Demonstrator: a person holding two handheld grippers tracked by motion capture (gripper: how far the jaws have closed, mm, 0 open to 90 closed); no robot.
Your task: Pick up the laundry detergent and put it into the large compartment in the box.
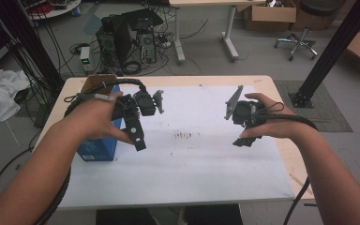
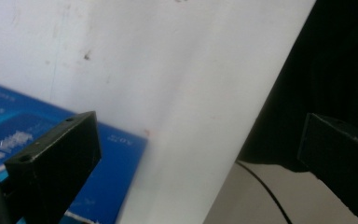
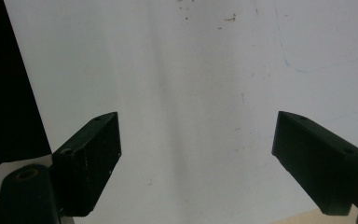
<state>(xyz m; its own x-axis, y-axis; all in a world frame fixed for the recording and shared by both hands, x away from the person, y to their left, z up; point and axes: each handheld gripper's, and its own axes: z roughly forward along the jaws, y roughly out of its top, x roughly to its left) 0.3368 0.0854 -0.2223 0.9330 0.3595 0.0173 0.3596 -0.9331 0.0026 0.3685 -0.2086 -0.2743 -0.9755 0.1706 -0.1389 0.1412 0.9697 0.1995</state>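
A white sheet point(image 1: 192, 154) covers most of the wooden table point(image 1: 262, 80). Toward its left side stands a blue box point(image 1: 97, 147), seen close in the left gripper view point(image 2: 112, 177). My left gripper point(image 1: 138, 140) hangs above the sheet just right of the box, held in the person's left hand, jaws wide apart with nothing between them point(image 2: 198, 154). My right gripper point(image 1: 243, 139) hovers over the sheet's right part, open and empty too point(image 3: 196, 149). Small dark specks point(image 1: 183, 136) mark the sheet's middle.
A brown cardboard flap point(image 1: 97, 82) shows behind the blue box. Past the table's far edge are computer towers point(image 1: 126, 40), cables, a desk leg point(image 1: 178, 33) and a stool. A black post point(image 1: 337, 47) rises at the right. Cables trail from both grippers.
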